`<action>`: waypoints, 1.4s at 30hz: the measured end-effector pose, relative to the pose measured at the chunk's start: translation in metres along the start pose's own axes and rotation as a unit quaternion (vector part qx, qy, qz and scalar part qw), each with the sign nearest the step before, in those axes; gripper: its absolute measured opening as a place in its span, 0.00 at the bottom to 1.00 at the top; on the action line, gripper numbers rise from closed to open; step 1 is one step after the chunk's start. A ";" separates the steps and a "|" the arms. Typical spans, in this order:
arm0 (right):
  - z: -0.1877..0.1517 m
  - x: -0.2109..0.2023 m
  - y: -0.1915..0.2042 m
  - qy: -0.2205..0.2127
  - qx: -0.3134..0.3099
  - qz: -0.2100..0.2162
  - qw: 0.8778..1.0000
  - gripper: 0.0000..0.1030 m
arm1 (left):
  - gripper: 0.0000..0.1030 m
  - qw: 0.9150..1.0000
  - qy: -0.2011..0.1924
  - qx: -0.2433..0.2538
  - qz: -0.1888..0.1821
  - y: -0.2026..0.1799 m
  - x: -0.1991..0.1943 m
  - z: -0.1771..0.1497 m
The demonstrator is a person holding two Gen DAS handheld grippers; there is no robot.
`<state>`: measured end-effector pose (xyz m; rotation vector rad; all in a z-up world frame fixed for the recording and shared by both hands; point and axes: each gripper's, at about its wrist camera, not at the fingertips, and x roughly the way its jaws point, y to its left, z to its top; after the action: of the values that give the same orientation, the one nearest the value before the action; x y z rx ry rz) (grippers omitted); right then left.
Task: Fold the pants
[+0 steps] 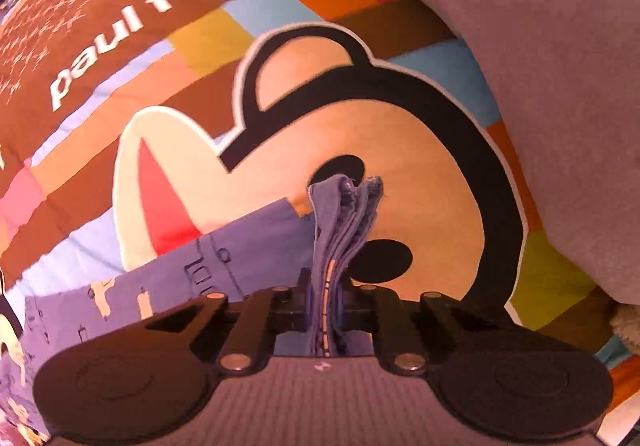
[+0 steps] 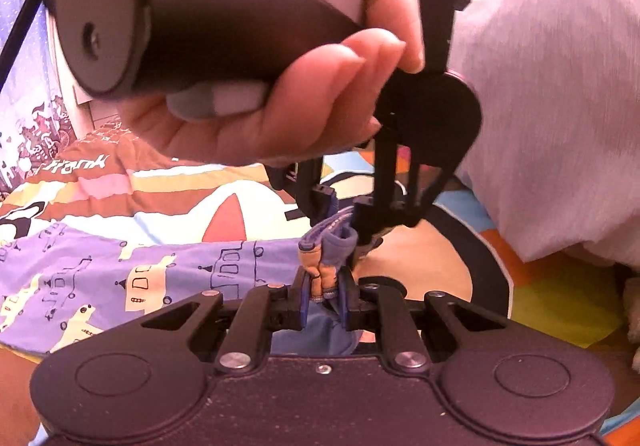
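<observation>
In the left wrist view, the left gripper (image 1: 340, 310) is pinching a bunched edge of the pants (image 1: 224, 266), its jaws drawn nearly together on several stacked layers of blue fabric that are standing up between them at lower centre. The rest of the pants is spreading toward the lower left, where the frame edge is cutting it off; its print of small vehicles is partly blurring there. Under it is lying a bedspread (image 1: 420, 150) with a large cartoon face, coloured blocks and white lettering at upper left. A grey fabric mass (image 1: 540, 66) is filling the upper right; what it is cannot be told.

In the right wrist view, the right gripper (image 2: 324, 302) is clamping another gathered fold of the pants (image 2: 160, 266) at lower centre, jaws nearly closed on it; the fabric between the pads is showing an orange patch and a blue hem. Just above it, the left gripper (image 2: 344, 214) is reaching down, its fingertips half buried in the same bundle, so where one grip ends and the other begins is hard to make out. The person's left hand (image 2: 280, 106) is wrapping the grey handle and is hiding much of the bedspread (image 2: 560, 302) behind it. The pants are trailing toward the lower left, partly covered by the gripper body.
</observation>
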<state>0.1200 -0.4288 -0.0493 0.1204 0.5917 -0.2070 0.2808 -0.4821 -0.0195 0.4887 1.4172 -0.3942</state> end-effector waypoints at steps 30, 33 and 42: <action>-0.020 -0.052 0.157 -0.042 -0.245 0.168 0.954 0.19 | 0.11 0.947 -0.147 -0.263 -0.116 0.251 0.002 -0.171; -0.026 -0.048 0.160 -0.026 -0.256 0.166 0.952 0.27 | 0.11 0.945 -0.149 -0.258 -0.134 0.259 0.013 -0.173; -0.039 -0.031 0.180 0.000 -0.303 0.157 0.940 0.27 | 0.11 0.930 -0.179 -0.256 -0.193 0.283 0.033 -0.190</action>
<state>0.1148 -0.2423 -0.0546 -0.3818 0.6052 0.2909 0.2775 -0.1401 -0.0433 -0.2843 1.1908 -0.3838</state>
